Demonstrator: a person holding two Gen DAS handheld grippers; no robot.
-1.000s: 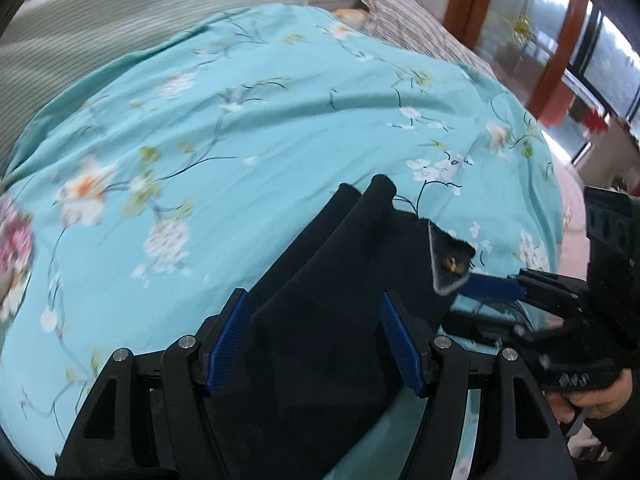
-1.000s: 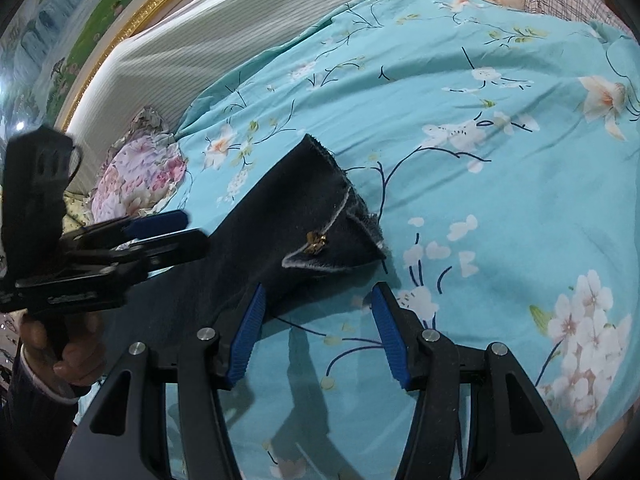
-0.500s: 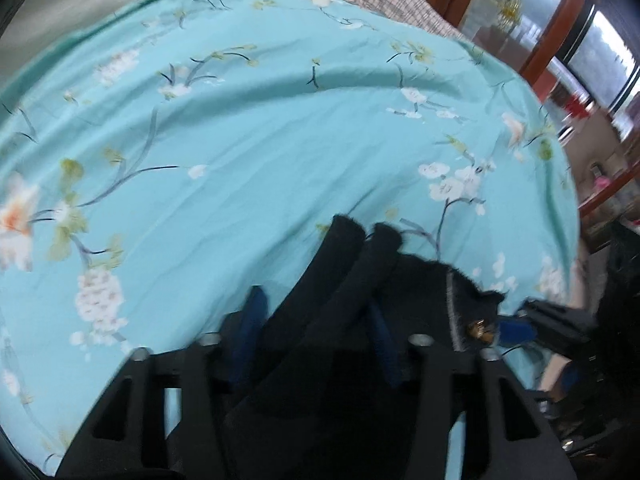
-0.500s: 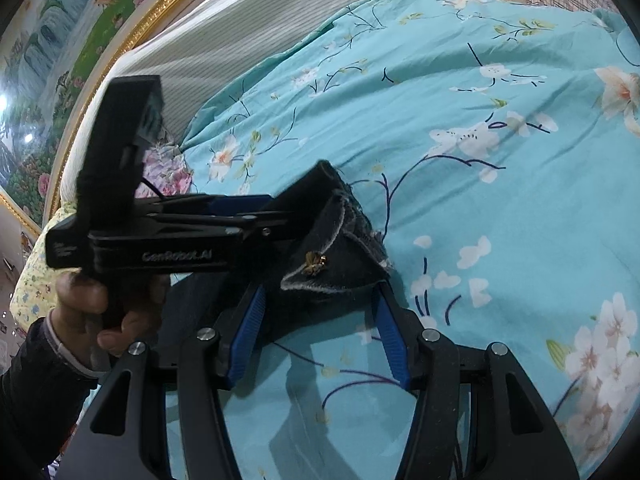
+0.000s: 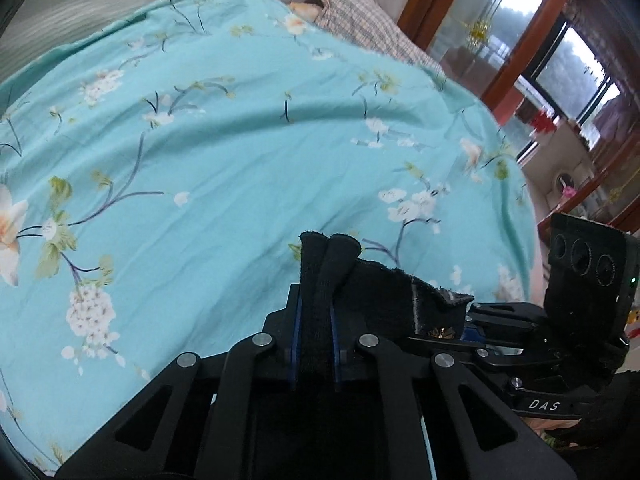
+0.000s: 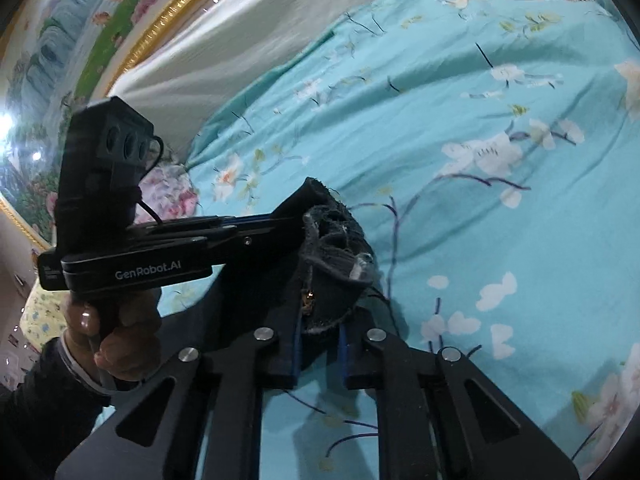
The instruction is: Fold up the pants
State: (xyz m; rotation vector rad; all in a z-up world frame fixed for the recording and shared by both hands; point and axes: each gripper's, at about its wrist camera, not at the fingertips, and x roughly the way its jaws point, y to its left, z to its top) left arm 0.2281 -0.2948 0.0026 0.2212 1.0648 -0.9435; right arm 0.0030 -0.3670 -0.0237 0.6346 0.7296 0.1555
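Pants: the black pants [image 5: 384, 292] lay low in the middle of the left wrist picture, on the bed, with the waist edge bunched up. In the right wrist picture the pants [image 6: 328, 248] sat in the middle, with a small gold button showing.
Left tongs: the left tongs [image 5: 314, 344] were at the bottom middle of their own picture. Their jaws were closing, and the blue pads pinched a thick fold of the pants between them.
Right tongs: the right tongs [image 6: 320, 340] were at the bottom middle of their own picture. Their jaws were closing too, and they pinched the frayed corner of the pants by the button.
Hand: a hand [image 6: 116, 336] in a dark sleeve held the grip of the left tongs at the lower left of the right wrist picture.
Bed: the blue sheet [image 5: 240, 152] with white flowers filled most of both pictures.
Pillow: a checked pillow [image 5: 360, 20] lay at the top of the left wrist picture.
Painting: a gold-framed painting [image 6: 80, 28] was at the upper left of the right wrist picture.
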